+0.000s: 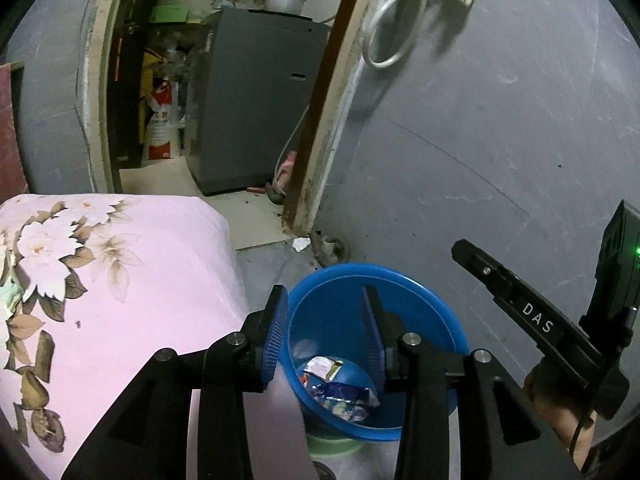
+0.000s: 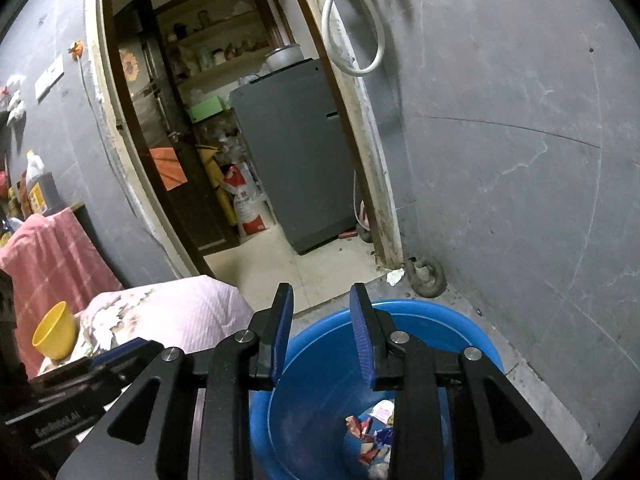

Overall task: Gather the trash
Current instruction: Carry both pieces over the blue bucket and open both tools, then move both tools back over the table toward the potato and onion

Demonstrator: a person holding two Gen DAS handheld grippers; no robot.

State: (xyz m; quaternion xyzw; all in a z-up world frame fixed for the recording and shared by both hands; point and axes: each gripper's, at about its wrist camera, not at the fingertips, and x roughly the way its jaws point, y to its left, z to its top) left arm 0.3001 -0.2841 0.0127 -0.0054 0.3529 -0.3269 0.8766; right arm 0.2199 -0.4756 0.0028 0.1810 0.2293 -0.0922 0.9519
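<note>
- The left hand-held gripper (image 1: pixel 326 330) was found with its blue-padded jaws partly apart and nothing between them; it was poised over the round blue plastic basin (image 1: pixel 416 280).
- The right hand-held gripper (image 2: pixel 321 330) was likewise partly open and empty, above the same basin (image 2: pixel 452 316).
- The trash, crumpled printed foil and paper wrappers (image 1: pixel 340 390), lay at the bottom of the basin, toward 6 o'clock in the left wrist view; in the right wrist view the wrappers (image 2: pixel 370 436) sat at about 5 o'clock.
- One small white scrap of paper (image 1: pixel 301 243) lay on the floor at the foot of the door frame, at 12 o'clock from the basin, well apart from it.
- Handling judgement: the wrappers appeared very light, soft and crushable, with slick foil faces likely to slide from the pads; a pinch on a crumpled fold would hold better than on a flat face. The scrap, lying flat, would probably need catching at a raised edge.
- Only the left wrist view showed the person's hand (image 1: pixel 560 412) gripping the right tool, and a pink floral bed cover (image 1: pixel 120 280) just beside the basin at 9 o'clock.
- Only the right wrist view showed a yellow plastic cup (image 2: pixel 54 336) at 9 o'clock and a bottle of dark liquid (image 2: pixel 38 188) on a ledge beyond.
</note>
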